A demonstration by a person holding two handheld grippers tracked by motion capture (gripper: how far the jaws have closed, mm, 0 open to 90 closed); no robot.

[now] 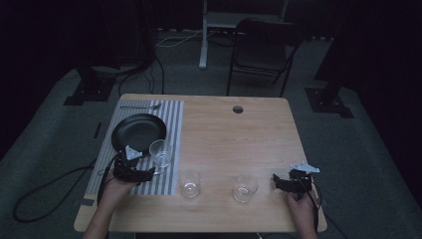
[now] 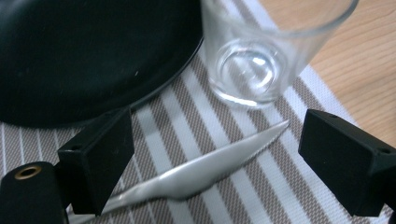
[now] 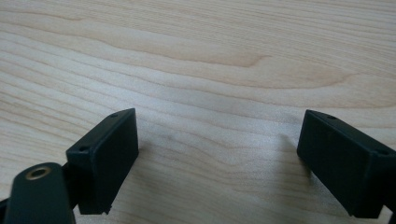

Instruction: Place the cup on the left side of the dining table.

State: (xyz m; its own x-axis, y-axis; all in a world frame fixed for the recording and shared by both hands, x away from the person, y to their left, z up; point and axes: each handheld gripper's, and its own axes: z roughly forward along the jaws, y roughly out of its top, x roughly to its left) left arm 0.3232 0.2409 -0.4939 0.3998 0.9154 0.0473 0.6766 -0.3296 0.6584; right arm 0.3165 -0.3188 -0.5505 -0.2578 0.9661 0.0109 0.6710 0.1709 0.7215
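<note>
A silver knife (image 2: 205, 170) lies flat on the striped placemat (image 2: 261, 186), slantwise between the jaws of my left gripper (image 2: 219, 121). The jaws stand apart and neither pad presses on it; the handle end runs under the left jaw. Just beyond the knife tip stands an empty clear glass (image 2: 261, 60), with a black plate (image 2: 84, 56) beside it. In the high view my left gripper (image 1: 149, 174) hovers low over the placemat's near end (image 1: 169, 119), close to the glass (image 1: 160, 152) and plate (image 1: 138, 130). My right gripper (image 3: 217, 116) is open over bare wood, at the table's near right (image 1: 276, 181).
Two more empty glasses (image 1: 189, 183) (image 1: 245, 187) stand on the wooden table near its front edge, between the hands. A piece of cutlery (image 1: 142, 106) lies at the placemat's far end. A cable hole (image 1: 238, 109) sits near the far edge, and a chair (image 1: 263, 50) stands behind.
</note>
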